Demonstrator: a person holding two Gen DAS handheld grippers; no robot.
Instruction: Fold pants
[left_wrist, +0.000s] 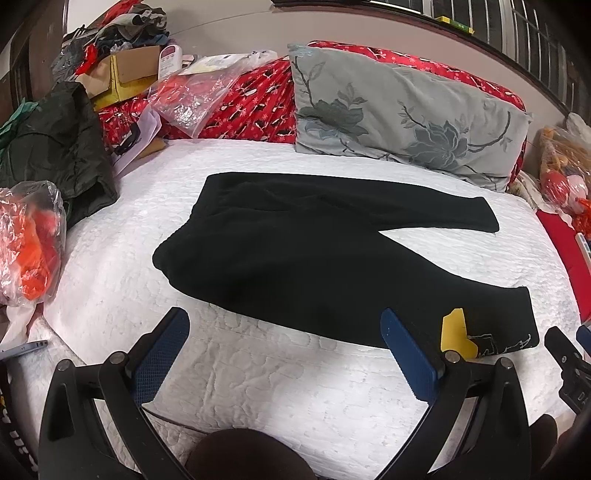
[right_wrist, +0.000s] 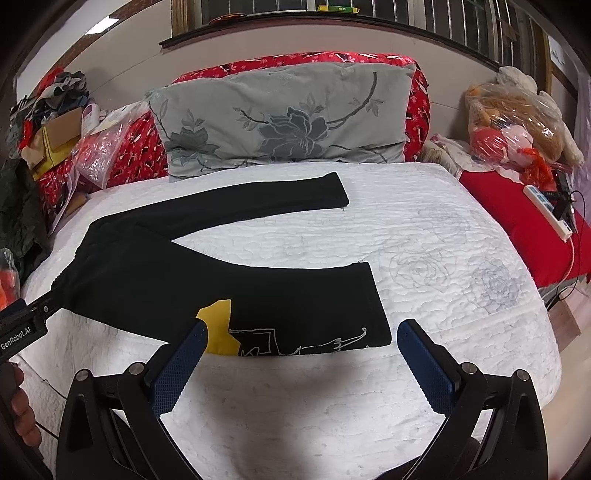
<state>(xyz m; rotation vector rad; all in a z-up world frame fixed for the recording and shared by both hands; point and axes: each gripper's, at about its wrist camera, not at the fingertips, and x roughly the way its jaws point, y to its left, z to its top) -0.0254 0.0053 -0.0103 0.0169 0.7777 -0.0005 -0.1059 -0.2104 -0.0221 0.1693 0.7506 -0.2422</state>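
Note:
Black pants (left_wrist: 295, 254) lie flat on the white quilted bed (left_wrist: 258, 387), waist to the left, the two legs spread apart to the right. The near leg has a yellow patch (left_wrist: 456, 332) and white line drawing by its hem. In the right wrist view the pants (right_wrist: 184, 266) show the same patch (right_wrist: 218, 325). My left gripper (left_wrist: 284, 325) is open, above the bed just in front of the near leg. My right gripper (right_wrist: 301, 332) is open, hovering just in front of the near leg's hem.
A grey flowered pillow (left_wrist: 402, 114) leans on red bedding (left_wrist: 251, 107) at the head. Clutter, a cardboard box (left_wrist: 125, 74) and plastic bags (left_wrist: 26, 247) line the left side. A bagged toy pile (right_wrist: 517, 122) and a power strip (right_wrist: 546, 210) sit right.

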